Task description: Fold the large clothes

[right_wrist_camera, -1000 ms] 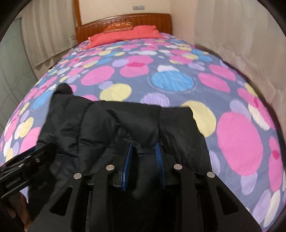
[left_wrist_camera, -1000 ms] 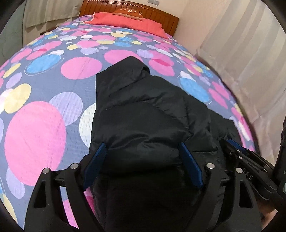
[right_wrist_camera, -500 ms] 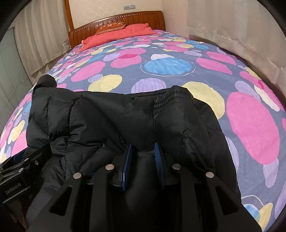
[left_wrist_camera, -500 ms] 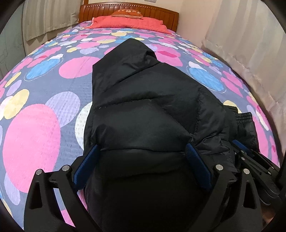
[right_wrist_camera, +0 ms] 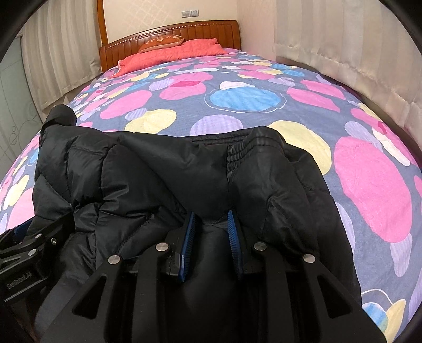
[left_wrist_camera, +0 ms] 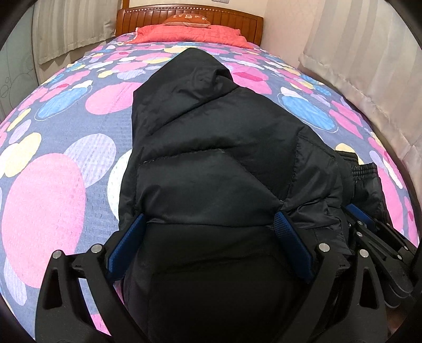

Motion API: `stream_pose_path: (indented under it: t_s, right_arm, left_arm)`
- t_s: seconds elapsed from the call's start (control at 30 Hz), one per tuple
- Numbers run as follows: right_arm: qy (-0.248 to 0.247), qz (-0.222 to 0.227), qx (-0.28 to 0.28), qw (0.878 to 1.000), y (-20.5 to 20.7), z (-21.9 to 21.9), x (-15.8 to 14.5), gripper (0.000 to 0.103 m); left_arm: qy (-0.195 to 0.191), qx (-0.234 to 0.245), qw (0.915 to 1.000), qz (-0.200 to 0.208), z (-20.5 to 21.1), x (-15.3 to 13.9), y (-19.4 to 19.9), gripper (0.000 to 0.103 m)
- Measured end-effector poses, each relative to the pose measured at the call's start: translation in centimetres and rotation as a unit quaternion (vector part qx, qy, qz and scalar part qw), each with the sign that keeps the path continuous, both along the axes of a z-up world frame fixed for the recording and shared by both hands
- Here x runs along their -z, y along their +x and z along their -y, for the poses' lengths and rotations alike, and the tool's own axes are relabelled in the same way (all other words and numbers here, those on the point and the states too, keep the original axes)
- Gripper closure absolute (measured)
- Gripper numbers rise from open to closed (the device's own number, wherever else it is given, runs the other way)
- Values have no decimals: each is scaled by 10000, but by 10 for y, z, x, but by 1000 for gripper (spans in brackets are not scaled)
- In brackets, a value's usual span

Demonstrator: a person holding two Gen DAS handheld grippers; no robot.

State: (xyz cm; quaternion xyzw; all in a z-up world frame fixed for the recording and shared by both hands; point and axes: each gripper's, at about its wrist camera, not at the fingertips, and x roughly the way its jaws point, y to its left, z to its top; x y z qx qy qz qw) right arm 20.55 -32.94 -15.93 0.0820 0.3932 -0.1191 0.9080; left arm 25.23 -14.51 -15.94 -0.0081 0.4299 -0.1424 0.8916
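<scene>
Left wrist view: no writing is readable. The left claw [left_wrist_camera: 208,232] stands wide, its blue pads flanking a thick fold of the black padded jacket [left_wrist_camera: 216,147], which stretches ahead over the bed [left_wrist_camera: 52,158].

Right wrist view: the other claw's body reads "GenRobot.AI". The right claw [right_wrist_camera: 211,227], nearly closed, pinches jacket fabric between its pads.

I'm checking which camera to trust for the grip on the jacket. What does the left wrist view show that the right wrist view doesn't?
Left wrist only: the left gripper spread wide around the black jacket.

Right wrist only: the right gripper pinching a fold between its pads, and a wall outlet.

Both: the jacket on the spotted bedspread, the red pillow, the headboard, and the other gripper at the frame's edge.
</scene>
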Motion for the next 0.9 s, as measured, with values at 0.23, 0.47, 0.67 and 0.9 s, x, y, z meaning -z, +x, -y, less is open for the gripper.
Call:
stream_pose_path:
  t_s: [0.23,0.47,0.67,0.9]
  right_arm:
    - [-22,31,19,10000,0,0,1,78]
    - [-34,10,17,10000,0,0,-1,78]
    - [-33,-14,-5,10000,2,2,-4,76]
    - [-41,-111,-14,9999,2,0,-14,75]
  left_arm:
    - [-2,-8,10000,29,1,2,-1,7]
    - [-28,-4,10000,4,1,0,0,7]
    - [-46,-8,10000,-49,-1,-6,1,7]
    - [-4,-26,9998,-188,-2,-14,3,7]
